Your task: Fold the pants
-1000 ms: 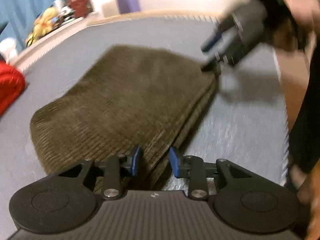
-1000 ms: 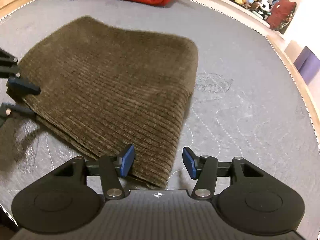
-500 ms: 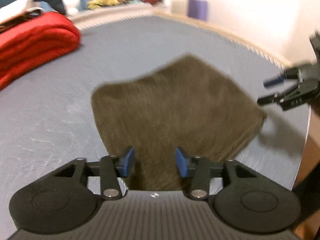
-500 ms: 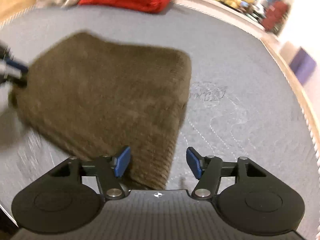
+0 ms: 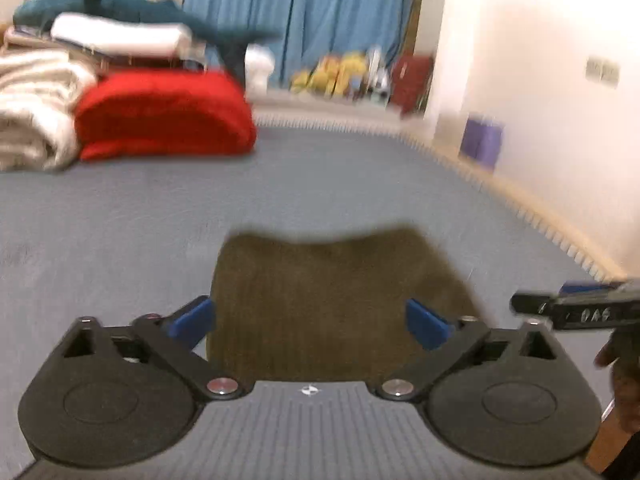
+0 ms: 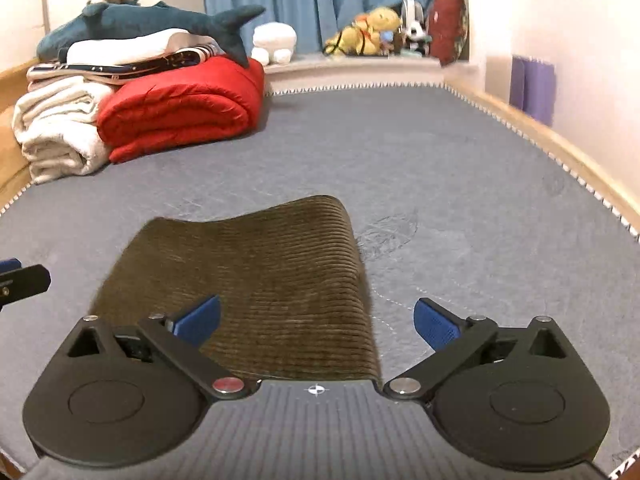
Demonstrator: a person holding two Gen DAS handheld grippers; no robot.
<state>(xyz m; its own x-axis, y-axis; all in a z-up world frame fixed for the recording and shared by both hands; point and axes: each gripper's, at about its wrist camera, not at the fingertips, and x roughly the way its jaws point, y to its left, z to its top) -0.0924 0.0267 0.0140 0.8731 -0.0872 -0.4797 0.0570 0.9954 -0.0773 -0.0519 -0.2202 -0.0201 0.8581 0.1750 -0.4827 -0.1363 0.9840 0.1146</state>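
The brown corduroy pants lie folded into a flat rectangle on the grey mattress; they also show in the right wrist view. My left gripper is wide open and empty, just above the near edge of the pants. My right gripper is wide open and empty over the near right corner of the pants. The right gripper shows at the right edge of the left wrist view. The left gripper's tip shows at the left edge of the right wrist view.
A folded red blanket, white towels and a blue shark plush are stacked at the far left of the mattress. Stuffed toys sit on the far ledge. The wooden bed edge runs along the right.
Both grippers have opened wide and swung round to face the far end of the bed. The folded pants lie still on the mattress.
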